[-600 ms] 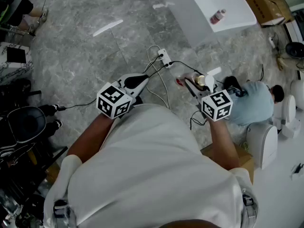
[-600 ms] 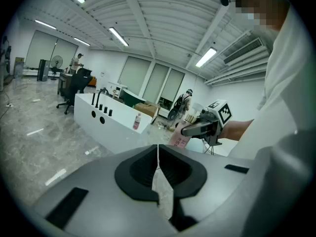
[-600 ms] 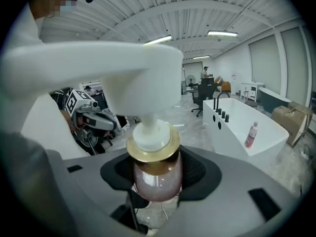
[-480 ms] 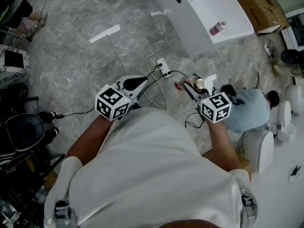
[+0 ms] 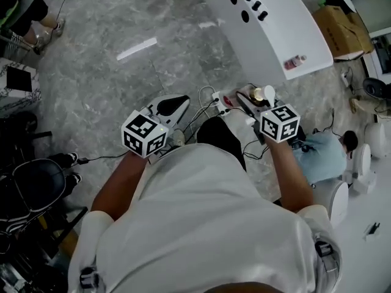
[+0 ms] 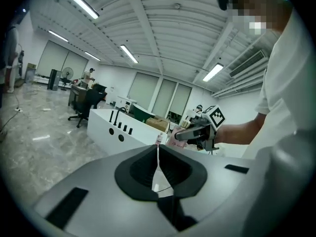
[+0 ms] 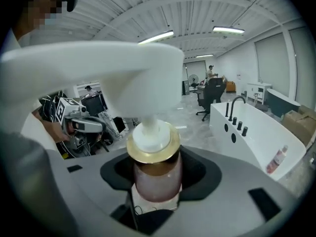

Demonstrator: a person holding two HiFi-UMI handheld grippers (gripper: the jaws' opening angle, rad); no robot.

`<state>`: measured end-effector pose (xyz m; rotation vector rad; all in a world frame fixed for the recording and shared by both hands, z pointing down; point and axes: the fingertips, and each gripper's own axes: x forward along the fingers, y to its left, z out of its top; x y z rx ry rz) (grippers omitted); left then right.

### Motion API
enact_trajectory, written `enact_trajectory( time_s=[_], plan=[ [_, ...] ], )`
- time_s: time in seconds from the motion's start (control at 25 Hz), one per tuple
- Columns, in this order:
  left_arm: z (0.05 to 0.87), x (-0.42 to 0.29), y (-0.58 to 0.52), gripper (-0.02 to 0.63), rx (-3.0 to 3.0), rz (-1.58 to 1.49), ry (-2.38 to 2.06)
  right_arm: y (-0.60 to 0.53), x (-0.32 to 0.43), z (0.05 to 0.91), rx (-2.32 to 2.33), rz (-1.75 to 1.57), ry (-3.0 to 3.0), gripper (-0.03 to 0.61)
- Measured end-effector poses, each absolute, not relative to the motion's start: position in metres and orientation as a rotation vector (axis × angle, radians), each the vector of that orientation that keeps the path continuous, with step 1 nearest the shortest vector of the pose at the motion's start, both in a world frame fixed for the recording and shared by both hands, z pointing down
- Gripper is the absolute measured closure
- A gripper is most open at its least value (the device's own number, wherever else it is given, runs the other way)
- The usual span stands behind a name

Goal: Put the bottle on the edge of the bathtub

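Left gripper (image 5: 181, 99), white-and-black with marker cube, hovered over grey marble floor (image 5: 91, 84); fingers (image 6: 140, 174) pressed together, nothing between them. Right gripper (image 5: 247, 99) beside it, tilted down; its fingers (image 7: 200, 174) pinched translucent pink pump bottle with gold collar and white pump head (image 7: 154, 177), bottle upright, carried above floor, apart from tub. Under grippers: white power strip (image 5: 215, 96), black cables. Farther off: white bathtub (image 5: 275, 23) with black knobs; small pink bottle (image 5: 295, 61) on its edge.

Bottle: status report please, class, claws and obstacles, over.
Left claw shut, empty. Right claw shut on bottle. Bathtub ahead, not reached. Cables on floor ahead.
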<state>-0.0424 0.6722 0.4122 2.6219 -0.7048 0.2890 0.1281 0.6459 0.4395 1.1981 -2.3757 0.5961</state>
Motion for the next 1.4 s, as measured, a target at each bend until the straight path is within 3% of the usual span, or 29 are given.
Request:
enact_trajectory(
  time_s=[0.48,0.96,1.4],
  plan=[
    [0.427,-0.088,0.533,0.589,2.514,0.336,-0.949,0.455,0.089,0.459,1.032,0.587,-2.433,0.357],
    [0.388,-0.02,0.32,0.589,2.579,0.357,-0.978,0.242,0.131,0.434,1.003,0.512,-2.481,0.357],
    [0.406,-0.025,0.194,0.589,2.576,0.344,-0.877,0.104,0.147,0.452,1.107,0.564,-2.412,0.359]
  ],
)
